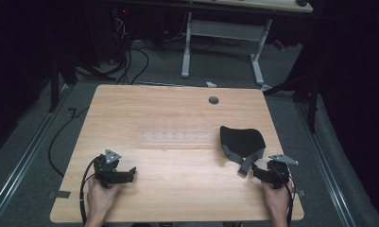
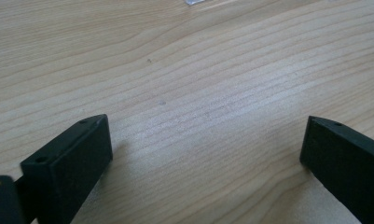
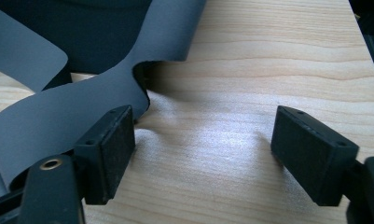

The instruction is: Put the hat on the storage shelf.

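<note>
Nearest to me, my left gripper (image 1: 130, 171) rests low on the near left part of the table (image 1: 177, 184), held in a hand (image 1: 100, 196) that comes in from the bottom edge. In the left gripper view its jaws stand wide apart with nothing but bare wood grain between them. My right gripper (image 1: 257, 169) sits at the near right, also in a hand (image 1: 276, 198), and its jaws are spread wide too, gripping nothing. In the right gripper view the gap between them is plain wood, while the grey strap (image 3: 58, 112) curls just beside the outer face of the left-hand jaw; I cannot tell whether it touches that jaw. That strap belongs to the black eye mask (image 1: 241, 140), which lies on the right half of the table, just beyond the right gripper. The mask is a dark, rounded, soft-looking shape with a matt surface, and its flat grey band loops out from its near edge toward the gripper, bending in loose curves. Further off, near the far edge of the table, there is a small round hole (image 1: 213, 100). Beyond the table stands a white-legged desk (image 1: 225, 33) on the grey floor.
</note>
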The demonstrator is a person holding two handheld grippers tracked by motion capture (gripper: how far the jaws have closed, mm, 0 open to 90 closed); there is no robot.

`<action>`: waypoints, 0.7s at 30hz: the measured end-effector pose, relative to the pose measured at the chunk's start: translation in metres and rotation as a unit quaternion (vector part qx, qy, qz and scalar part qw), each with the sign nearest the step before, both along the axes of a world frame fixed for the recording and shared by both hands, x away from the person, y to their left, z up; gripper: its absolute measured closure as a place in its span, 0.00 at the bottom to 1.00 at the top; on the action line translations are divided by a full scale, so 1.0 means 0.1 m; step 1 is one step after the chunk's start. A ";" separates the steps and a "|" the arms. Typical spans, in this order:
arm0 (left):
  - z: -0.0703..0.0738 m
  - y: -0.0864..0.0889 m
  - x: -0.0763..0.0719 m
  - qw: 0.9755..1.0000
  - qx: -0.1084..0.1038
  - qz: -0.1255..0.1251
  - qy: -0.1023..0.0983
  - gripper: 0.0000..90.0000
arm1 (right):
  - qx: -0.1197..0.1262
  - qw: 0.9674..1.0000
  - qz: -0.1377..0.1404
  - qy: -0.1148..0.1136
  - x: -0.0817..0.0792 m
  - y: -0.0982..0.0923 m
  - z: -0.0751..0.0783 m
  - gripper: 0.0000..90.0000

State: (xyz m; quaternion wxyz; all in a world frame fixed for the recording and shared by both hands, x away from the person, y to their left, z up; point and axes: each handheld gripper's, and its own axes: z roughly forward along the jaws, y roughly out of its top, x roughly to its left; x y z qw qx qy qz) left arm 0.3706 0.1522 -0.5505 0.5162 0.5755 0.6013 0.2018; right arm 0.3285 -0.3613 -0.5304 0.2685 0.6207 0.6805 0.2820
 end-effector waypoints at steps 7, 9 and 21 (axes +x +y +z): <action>0.00 0.01 0.00 1.000 0.002 -0.015 0.000 0.04 | 0.002 1.000 -0.004 0.001 -0.01 0.01 0.00 0.27; 0.00 0.01 -0.01 1.000 0.002 -0.014 0.000 0.04 | 0.001 1.000 -0.005 0.002 -0.01 0.01 0.00 0.27; 0.01 0.00 -0.03 1.000 -0.003 -0.016 -0.004 0.08 | 0.001 1.000 0.003 0.001 -0.04 0.02 0.00 0.26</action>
